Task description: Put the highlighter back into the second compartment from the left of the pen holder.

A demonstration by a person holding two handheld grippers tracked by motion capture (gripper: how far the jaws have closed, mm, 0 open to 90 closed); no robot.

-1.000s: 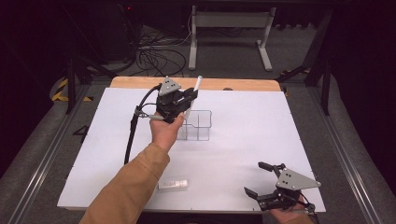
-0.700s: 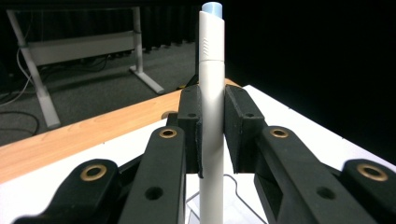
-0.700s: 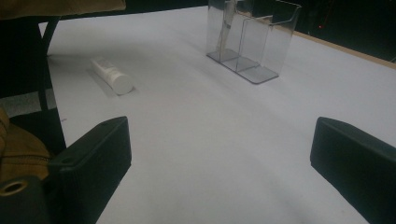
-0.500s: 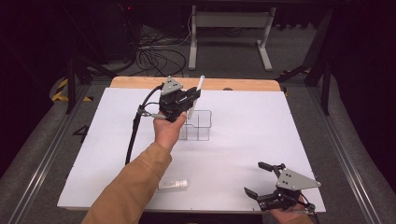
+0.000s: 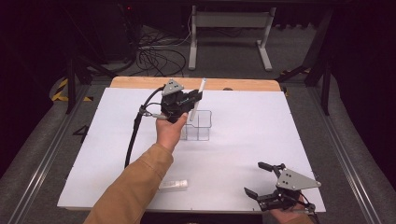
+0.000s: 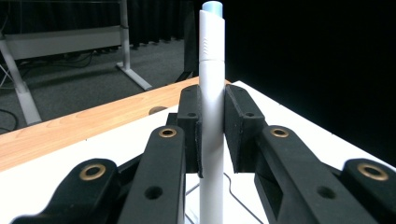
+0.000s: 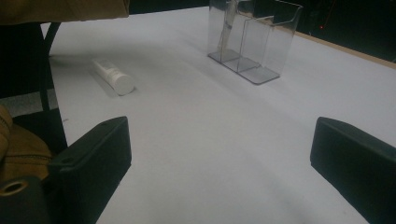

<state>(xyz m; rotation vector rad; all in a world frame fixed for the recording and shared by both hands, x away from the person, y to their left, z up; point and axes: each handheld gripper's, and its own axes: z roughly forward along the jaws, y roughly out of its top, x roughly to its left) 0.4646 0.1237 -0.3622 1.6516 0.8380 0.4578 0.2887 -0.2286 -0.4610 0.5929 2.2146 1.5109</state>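
My left gripper (image 5: 194, 99) is held above the table's far middle, shut on a long white pen (image 5: 201, 88) that leans up and to the right. In the left gripper view both pads clamp the pen (image 6: 211, 70) at mid-length, its pale blue tip on top. The pen's lower end reaches down at the left side of a clear plastic organizer (image 5: 200, 126). Through the clear wall (image 7: 252, 42) a slim white shape shows in the left compartment. My right gripper (image 5: 254, 178) rests near the front right corner, open with nothing between its jaws (image 7: 219, 154).
A short white tube (image 5: 173, 185) lies on its side near the front edge, left of the right gripper, also visible as the tube (image 7: 113, 77). The white table cover (image 5: 280, 130) ends at a wooden strip (image 5: 233, 84) along the far edge. The left gripper's black cable (image 5: 133, 135) trails over the table.
The left gripper with the pen has shifted slightly to the right, over the organizer. The right gripper has kept still.
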